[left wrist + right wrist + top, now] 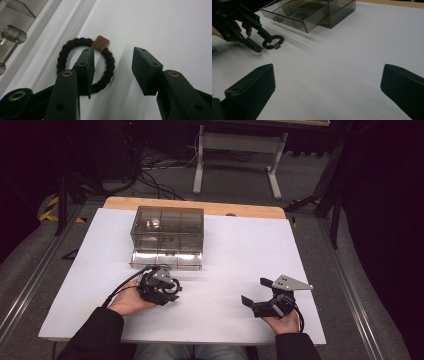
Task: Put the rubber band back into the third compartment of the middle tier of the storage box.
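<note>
A: Two hand-held grippers are recorded over the desk (240, 245). The left hand-held gripper (113, 72) is seen at the left of the high view, just in front of the smoke-tinted drawer box (167, 227).

B: Jaw state of the left one?

A: Jaws are seen part-way apart. One jaw is set inside the ring of the dark braided hair tie (62, 53); the other jaw stands outside it, clear of the braid. No pinch on the braid is seen, so the tie is entered as not gripped.

B: Position of the hair tie?

A: It is noted lying flat on the white desk surface, just in front of the box's pulled-out bottom drawer (294, 18). A small brown tag (100, 43) is fixed on the ring, on the side away from the gripper body. In the right gripper view the tie (273, 42) is seen with the left gripper's jaw tip threaded through it.

B: And the right hand-held gripper (327, 87)?

A: Jaws are held wide apart, with bare white desk between them. Nothing is held. It is placed at the right of the high view, well apart from the tie and the box.

B: Drawer contents?

A: Dividers are visible through the clear walls; contents cannot be told.
</note>
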`<state>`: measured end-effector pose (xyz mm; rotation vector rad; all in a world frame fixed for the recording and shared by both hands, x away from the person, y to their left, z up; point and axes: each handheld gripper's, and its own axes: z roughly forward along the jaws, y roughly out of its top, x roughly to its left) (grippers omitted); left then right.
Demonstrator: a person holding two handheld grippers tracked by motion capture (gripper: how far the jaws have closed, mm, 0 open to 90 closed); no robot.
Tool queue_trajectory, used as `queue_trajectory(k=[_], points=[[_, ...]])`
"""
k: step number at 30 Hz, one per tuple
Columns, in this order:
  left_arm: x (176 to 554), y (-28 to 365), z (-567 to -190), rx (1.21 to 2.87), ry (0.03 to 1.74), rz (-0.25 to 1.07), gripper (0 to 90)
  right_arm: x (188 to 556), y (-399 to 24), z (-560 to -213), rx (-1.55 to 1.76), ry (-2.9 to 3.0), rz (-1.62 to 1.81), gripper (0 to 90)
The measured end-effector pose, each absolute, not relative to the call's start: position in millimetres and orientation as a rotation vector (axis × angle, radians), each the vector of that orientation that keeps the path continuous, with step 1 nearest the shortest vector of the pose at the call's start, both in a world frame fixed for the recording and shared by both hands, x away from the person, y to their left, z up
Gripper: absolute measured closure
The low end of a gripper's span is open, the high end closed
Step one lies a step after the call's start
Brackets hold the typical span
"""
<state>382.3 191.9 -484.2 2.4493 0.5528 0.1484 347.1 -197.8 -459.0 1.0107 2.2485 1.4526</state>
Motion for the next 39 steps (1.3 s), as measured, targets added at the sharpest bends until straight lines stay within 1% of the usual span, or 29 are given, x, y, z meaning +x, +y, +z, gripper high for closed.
queue_trajectory(k=[5, 7, 14, 22, 27, 31, 39], points=[[383.1, 191.3, -485.7, 2.455, 0.551, 0.137, 55.2, 347.3, -197.7, -459.2, 1.007, 2.249, 1.451, 0.2], [383.5, 191.3, -486.1, 2.458, 0.557, 0.141, 59.0, 347.2, -197.7, -459.2, 1.007, 2.250, 1.451, 0.2], [384.7, 193.0, -486.3, 2.456, 0.561, 0.139, 64.2, 347.4, -198.0, -459.3, 1.006, 2.252, 1.448, 0.2], [386.0, 196.0, -486.8, 2.449, 0.559, 0.143, 76.4, 347.3, -198.1, -459.3, 1.006, 2.252, 1.447, 0.2], [386.6, 196.3, -487.2, 2.448, 0.561, 0.147, 79.4, 347.1, -197.8, -459.1, 1.010, 2.250, 1.452, 0.2], [387.4, 196.7, -487.5, 2.441, 0.581, 0.149, 84.2, 347.1, -197.9, -459.2, 1.010, 2.251, 1.452, 0.2], [387.6, 197.0, -487.4, 2.440, 0.579, 0.147, 86.4, 347.1, -197.8, -459.3, 1.007, 2.250, 1.451, 0.2]])
